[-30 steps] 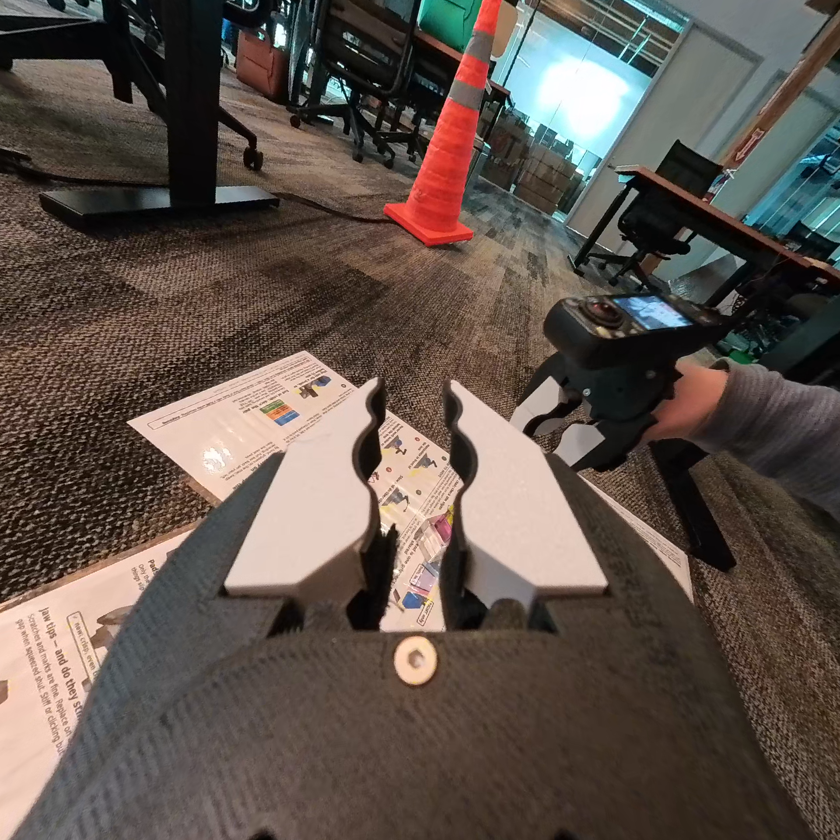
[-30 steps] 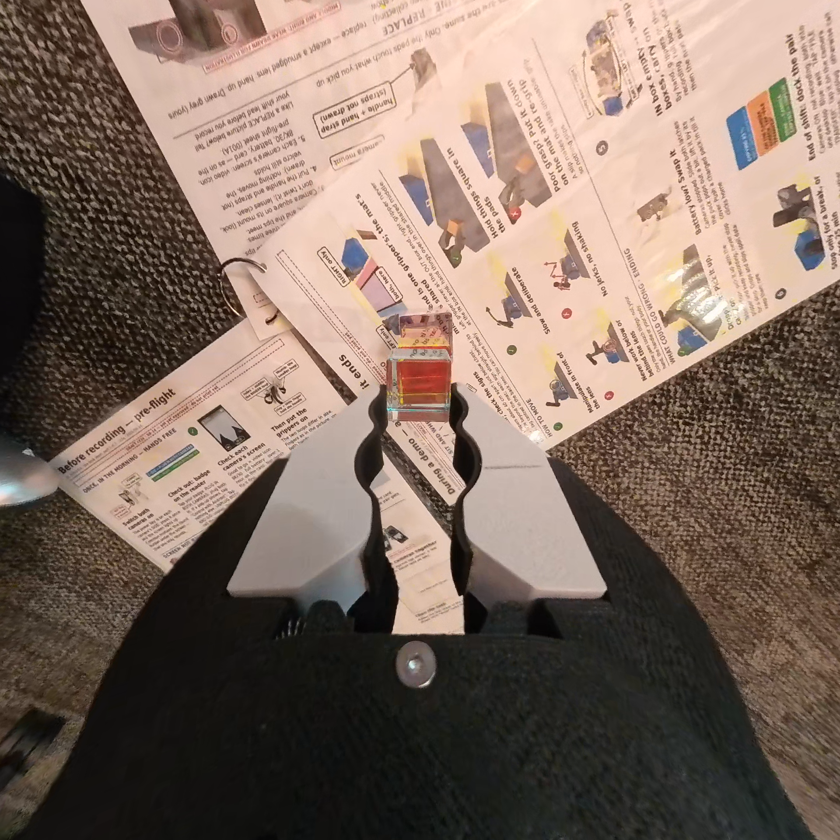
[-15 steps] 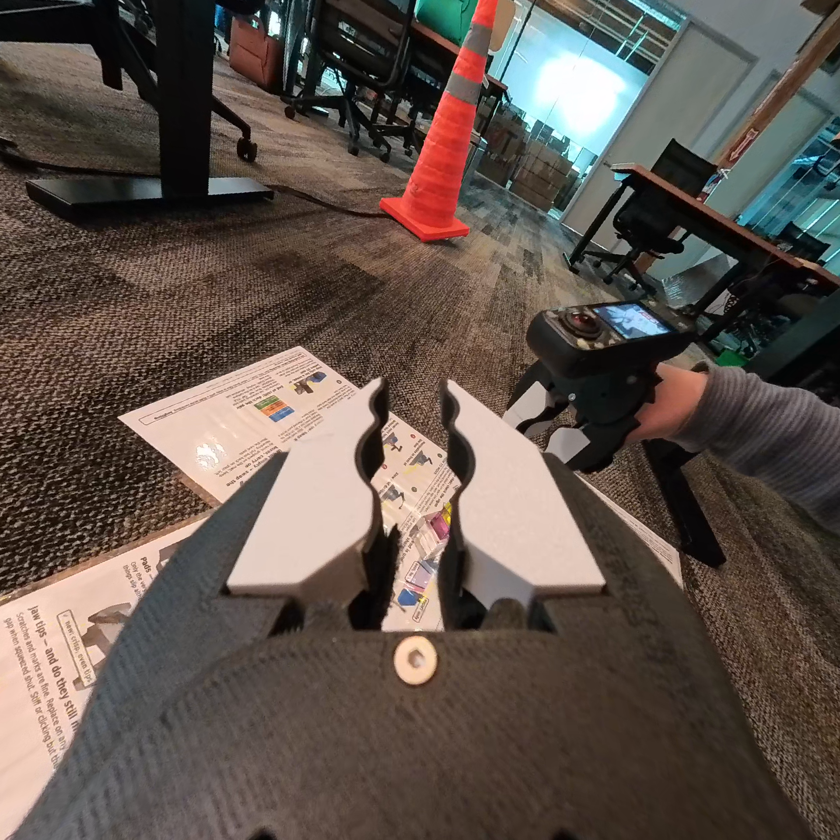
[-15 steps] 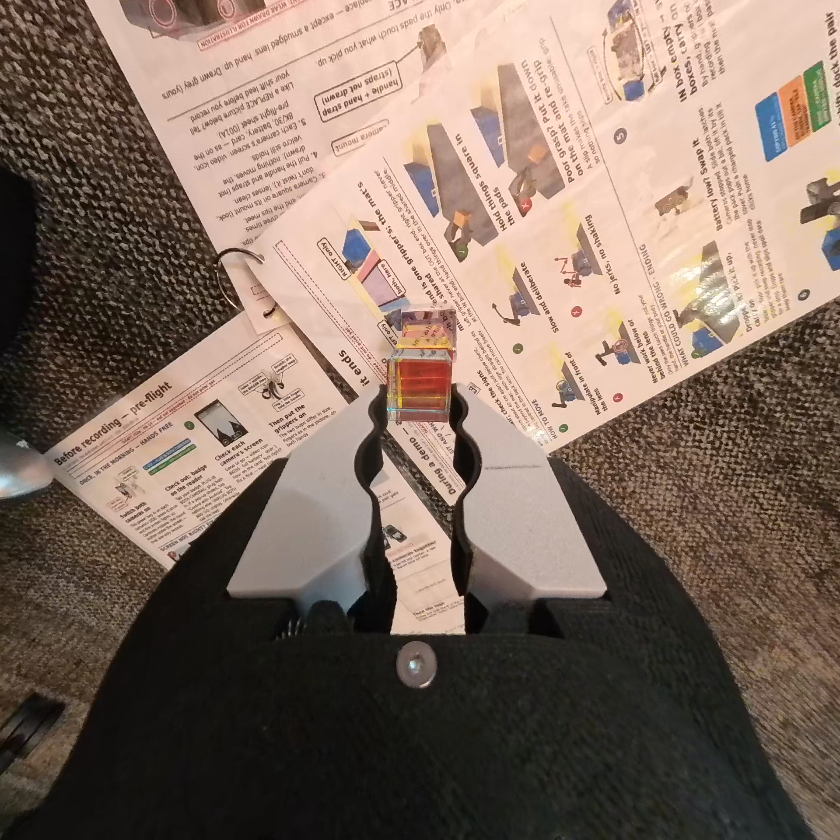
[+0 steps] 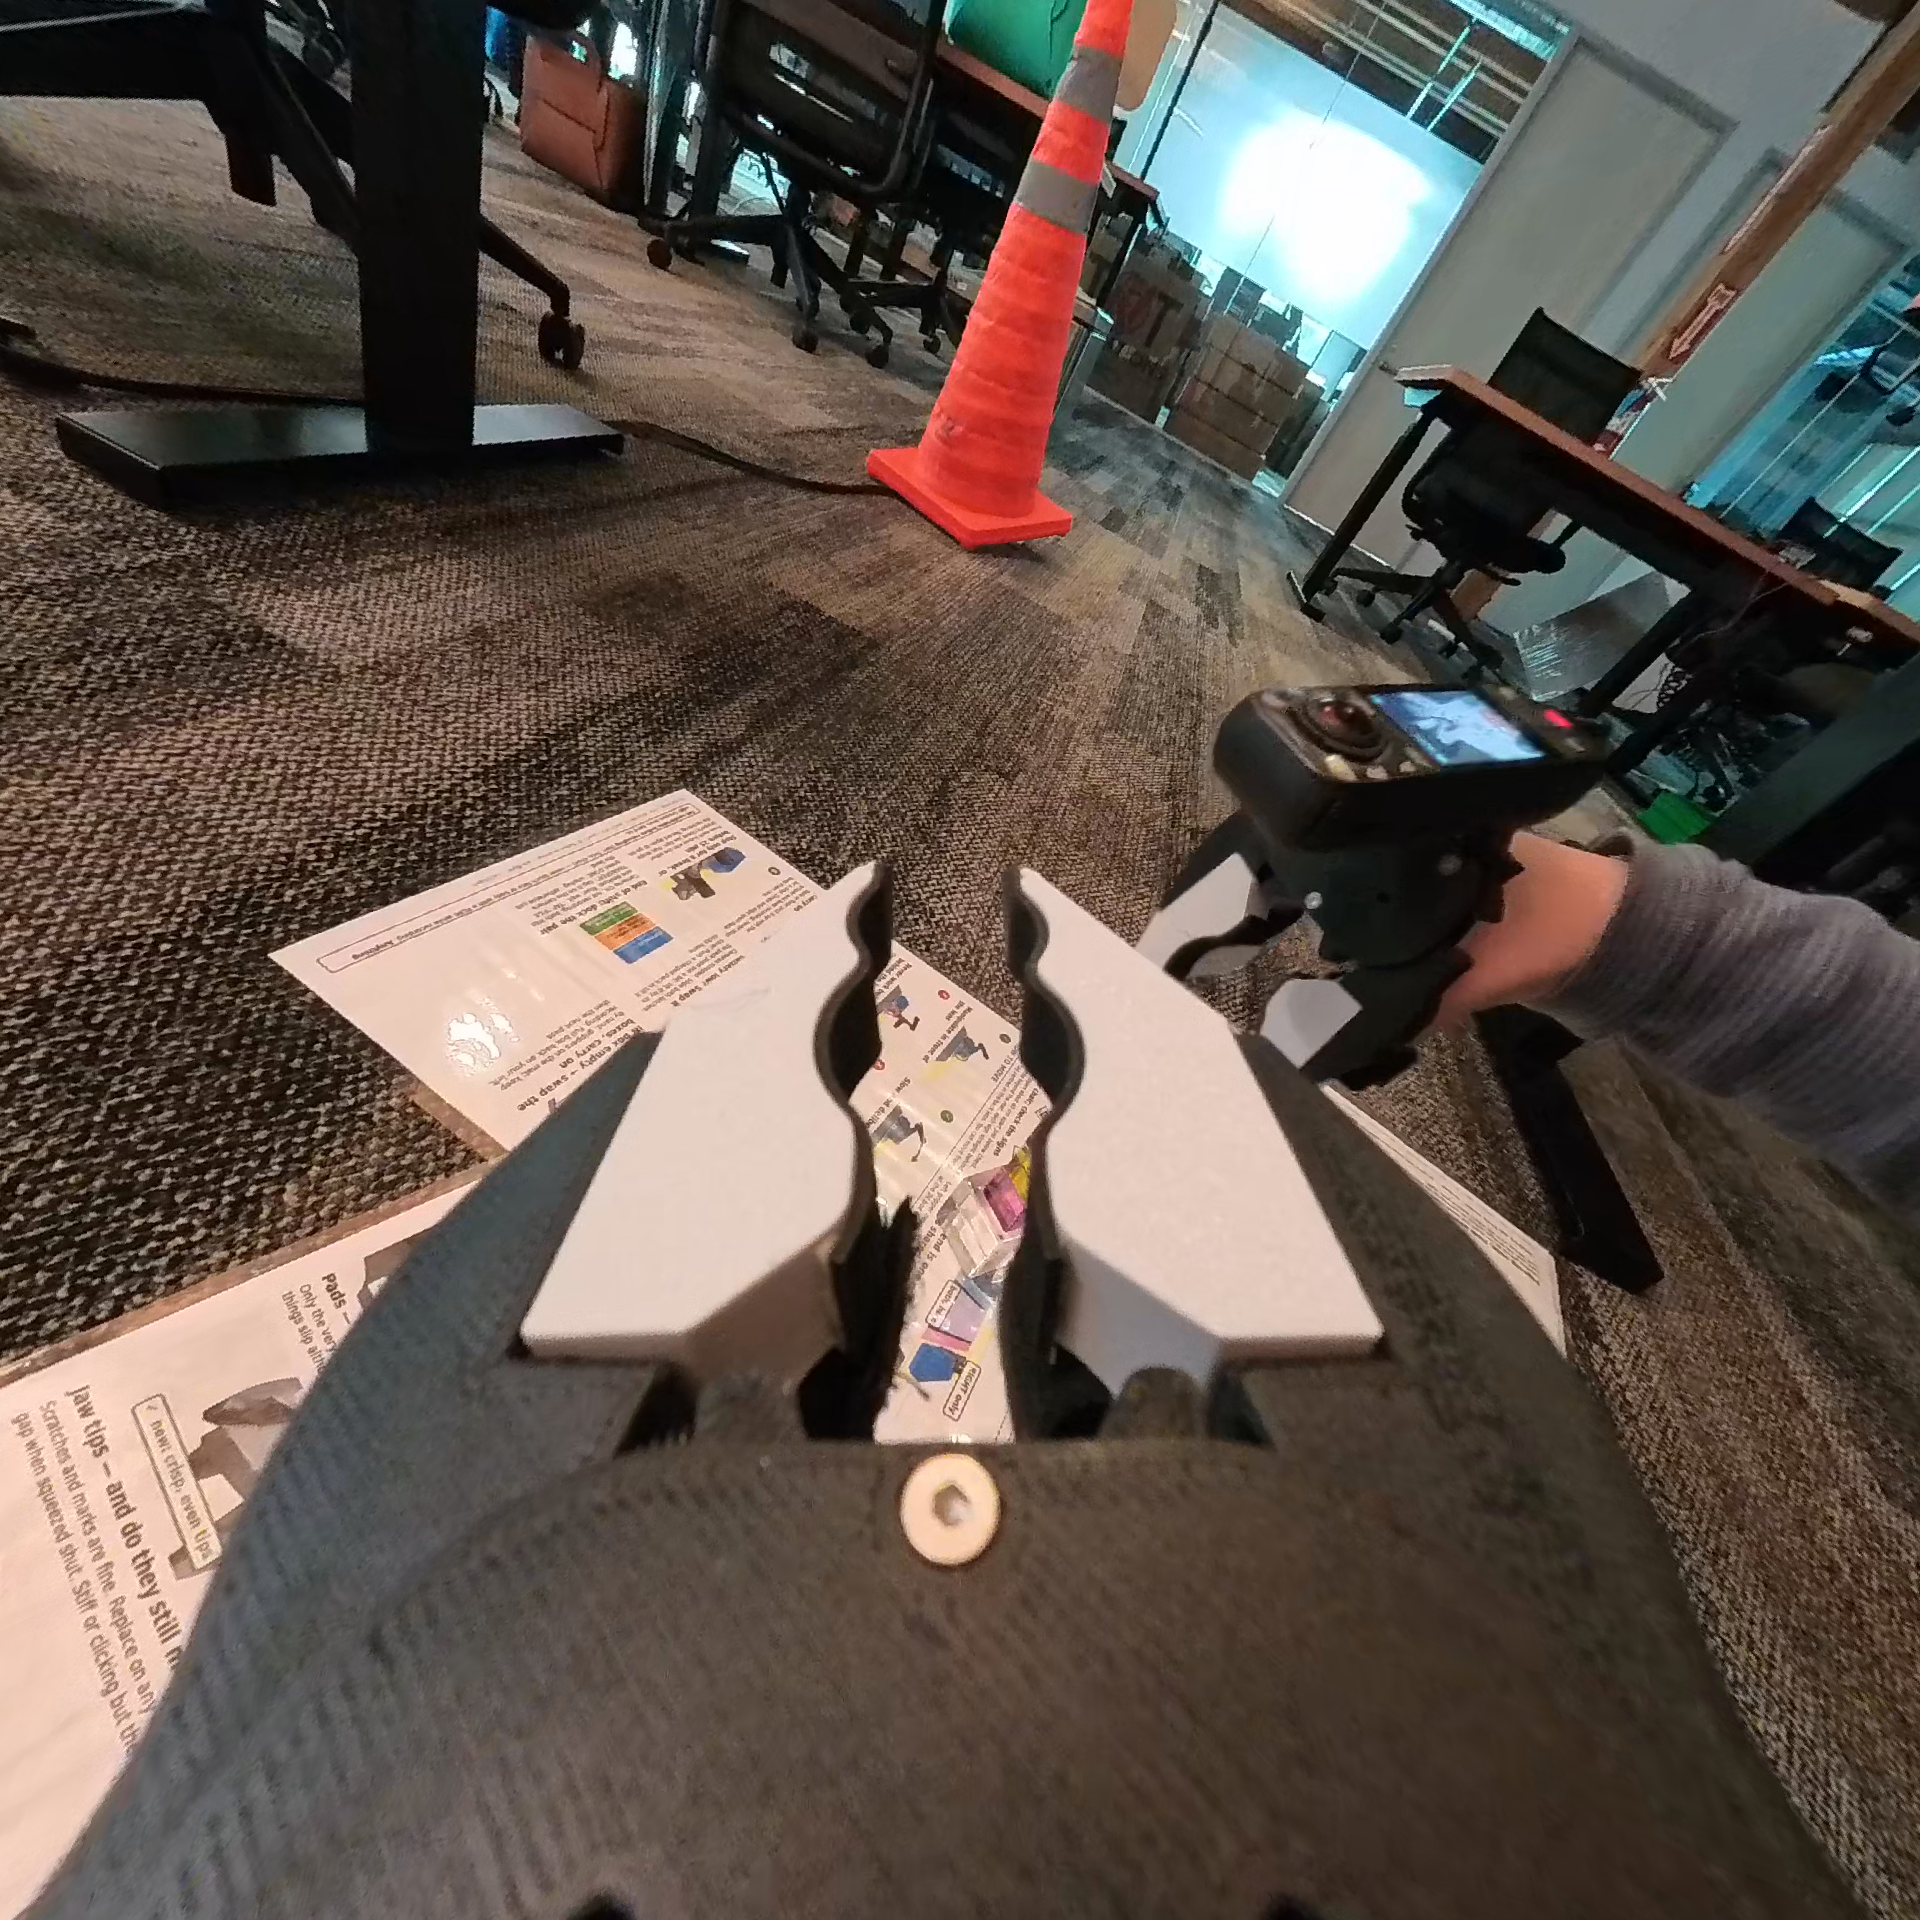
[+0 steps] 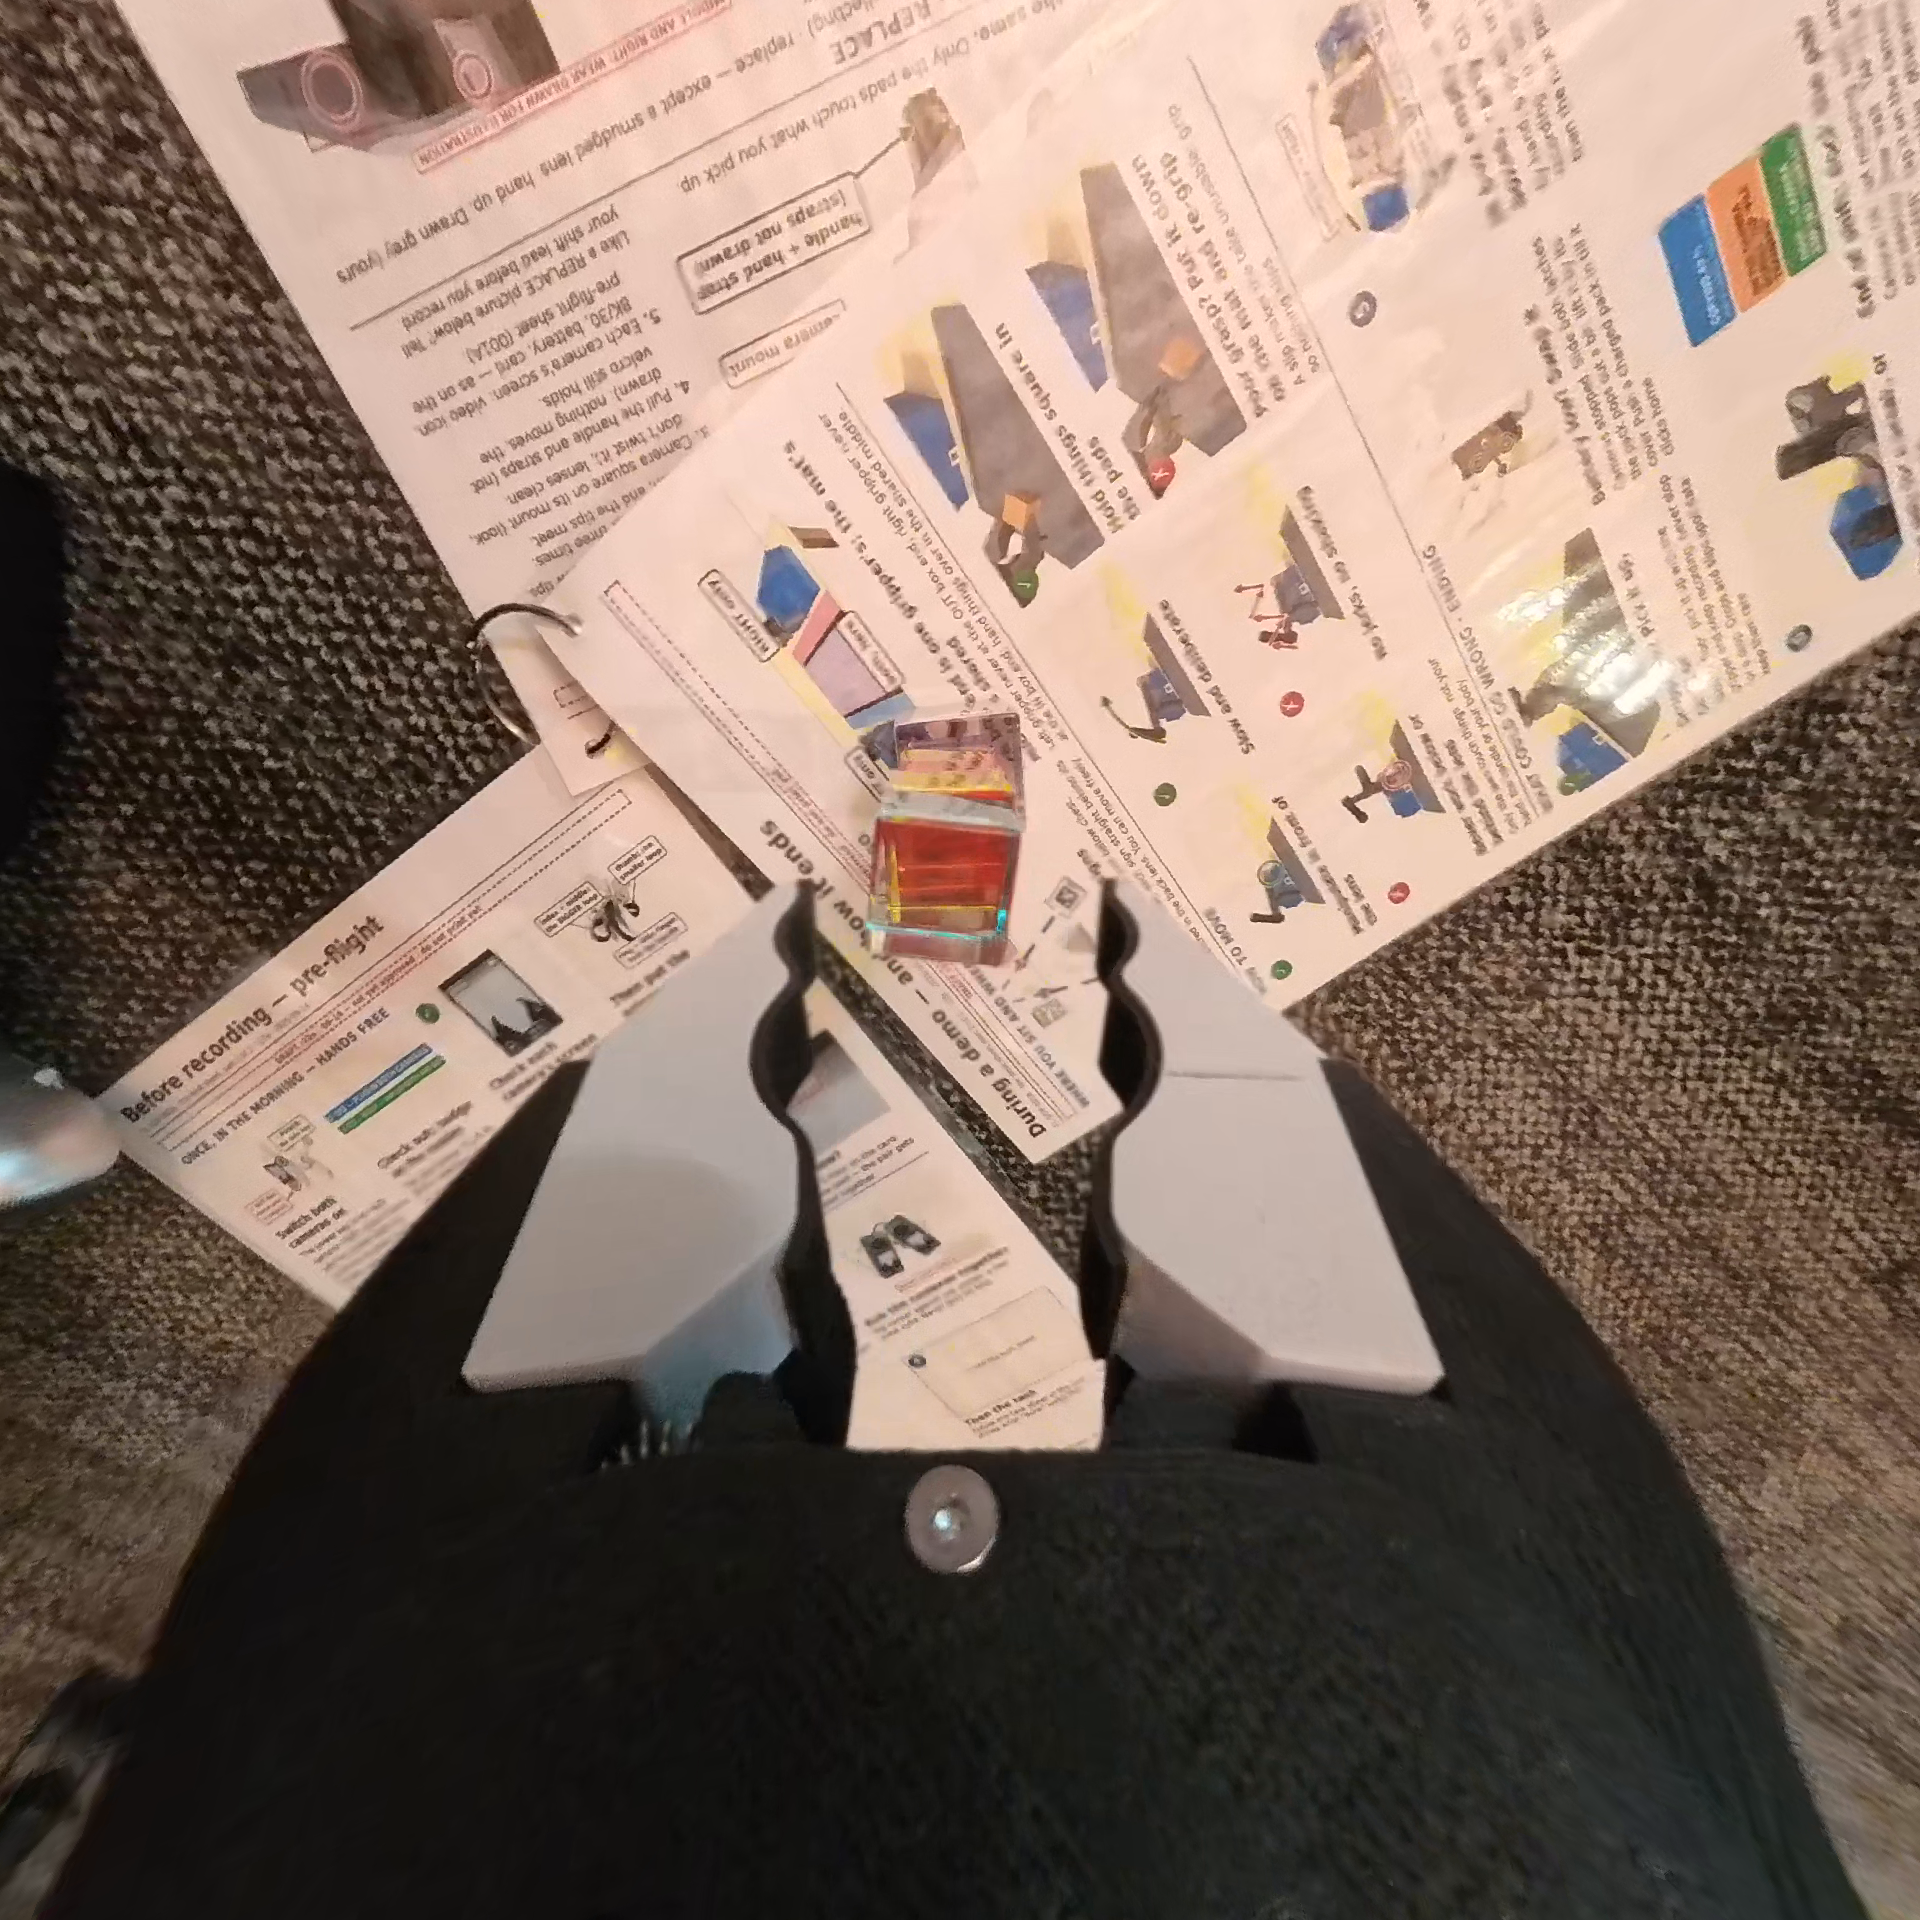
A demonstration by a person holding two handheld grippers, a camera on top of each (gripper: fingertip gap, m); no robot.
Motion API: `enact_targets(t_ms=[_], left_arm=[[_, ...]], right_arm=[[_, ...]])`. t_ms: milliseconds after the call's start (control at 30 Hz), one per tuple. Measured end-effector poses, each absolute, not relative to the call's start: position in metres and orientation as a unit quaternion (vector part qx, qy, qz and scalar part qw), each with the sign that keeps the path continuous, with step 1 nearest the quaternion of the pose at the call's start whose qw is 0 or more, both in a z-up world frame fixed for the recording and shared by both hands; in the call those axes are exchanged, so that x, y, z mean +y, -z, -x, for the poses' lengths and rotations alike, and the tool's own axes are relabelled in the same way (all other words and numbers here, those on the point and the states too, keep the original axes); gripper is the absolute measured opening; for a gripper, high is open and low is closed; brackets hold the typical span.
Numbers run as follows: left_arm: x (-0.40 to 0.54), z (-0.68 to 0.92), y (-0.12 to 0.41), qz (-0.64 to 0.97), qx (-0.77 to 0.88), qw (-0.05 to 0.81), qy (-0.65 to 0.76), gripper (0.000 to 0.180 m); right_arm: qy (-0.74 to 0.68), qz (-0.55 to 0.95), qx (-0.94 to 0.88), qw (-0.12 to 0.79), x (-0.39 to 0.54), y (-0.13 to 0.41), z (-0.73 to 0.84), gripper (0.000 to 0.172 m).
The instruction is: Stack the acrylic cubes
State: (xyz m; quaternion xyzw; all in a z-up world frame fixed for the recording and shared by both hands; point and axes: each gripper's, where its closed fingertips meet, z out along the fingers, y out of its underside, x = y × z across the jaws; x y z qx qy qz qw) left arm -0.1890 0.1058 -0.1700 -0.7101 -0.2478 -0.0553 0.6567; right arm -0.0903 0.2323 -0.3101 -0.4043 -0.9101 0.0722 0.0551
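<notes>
A small clear cube (image 6: 940, 873) with a red-orange face stands on a laminated instruction sheet (image 6: 1351, 520) on the carpet. My right gripper (image 6: 953, 899) is open. Its fingertips (image 6: 1117, 914) flank the cube's near edge, with a gap on each side. In the left wrist view the cube (image 5: 987, 1210) shows through the slot between my left fingers (image 5: 1132, 1060). My left gripper (image 5: 948, 894) hovers low over the sheets (image 5: 520, 956). Its jaws stand narrowly apart with nothing between them. The right gripper (image 5: 1236, 966) also shows there, held by a hand.
Several laminated sheets joined by a metal ring (image 6: 520, 665) lie on the carpet. An orange cone (image 5: 1023, 312), a black desk foot (image 5: 343, 447), office chairs and a desk (image 5: 1662, 499) stand farther off. A grey sleeve (image 5: 1714, 997) reaches in from the right. My right fingertips sit around 20 cm from my left ones.
My right jaws opened and let go of the cube, which now stands free on the sheet, slightly turned. My left gripper has barely moved and its gap stays narrow.
</notes>
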Motion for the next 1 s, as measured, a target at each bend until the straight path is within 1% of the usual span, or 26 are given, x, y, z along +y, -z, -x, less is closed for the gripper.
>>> enact_targets(t_ms=[100, 133, 267, 333, 367, 433, 567, 667, 700, 733, 767, 800, 867, 1000], left_arm=[[0.104, 0.192, 0.17, 0.709, -0.253, 0.656, 0.049, 0.022], [0.104, 0.193, 0.17, 0.709, -0.254, 0.656, 0.047, 0.023], [0.103, 0.198, 0.172, 0.706, -0.268, 0.654, 0.039, 0.032], [0.102, 0.201, 0.176, 0.709, -0.279, 0.647, 0.034, 0.042], [0.101, 0.203, 0.178, 0.71, -0.283, 0.644, 0.032, 0.047], [0.1, 0.205, 0.183, 0.712, -0.291, 0.639, 0.026, 0.053], [0.1, 0.208, 0.191, 0.716, -0.3, 0.629, 0.02, 0.058], [0.101, 0.206, 0.196, 0.721, -0.301, 0.624, 0.024, 0.06], [0.102, 0.205, 0.198, 0.722, -0.299, 0.623, 0.023, 0.06], [0.102, 0.204, 0.199, 0.724, -0.297, 0.622, 0.02, 0.06], [0.103, 0.204, 0.202, 0.727, -0.295, 0.62, 0.018, 0.06], [0.104, 0.203, 0.204, 0.73, -0.294, 0.617, 0.016, 0.06], [0.105, 0.202, 0.21, 0.736, -0.294, 0.61, 0.017, 0.06], [0.107, 0.199, 0.213, 0.74, -0.291, 0.606, 0.019, 0.059]], right_arm=[[-0.089, 0.447, -0.884, 0.101, 0.234, 0.299, 0.092, 0.076], [-0.113, 0.468, -0.867, 0.127, 0.232, 0.293, 0.093, 0.08], [-0.279, 0.574, -0.728, 0.251, 0.227, 0.266, 0.091, 0.082], [-0.337, 0.627, -0.626, 0.319, 0.243, 0.259, 0.087, 0.082], [-0.346, 0.656, -0.576, 0.344, 0.255, 0.262, 0.082, 0.082], [-0.331, 0.714, -0.502, 0.358, 0.272, 0.276, 0.07, 0.084], [-0.283, 0.789, -0.388, 0.384, 0.281, 0.3, 0.043, 0.084], [-0.231, 0.818, -0.337, 0.406, 0.287, 0.325, 0.02, 0.069], [-0.216, 0.824, -0.325, 0.411, 0.289, 0.333, 0.014, 0.057], [-0.211, 0.829, -0.313, 0.413, 0.292, 0.34, 0.01, 0.041], [-0.217, 0.835, -0.297, 0.409, 0.292, 0.347, 0.009, 0.031], [-0.228, 0.843, -0.28, 0.399, 0.292, 0.353, 0.009, 0.025], [-0.252, 0.854, -0.248, 0.381, 0.292, 0.364, 0.01, 0.02], [-0.278, 0.866, -0.223, 0.35, 0.286, 0.384, 0.018, 0.013]])
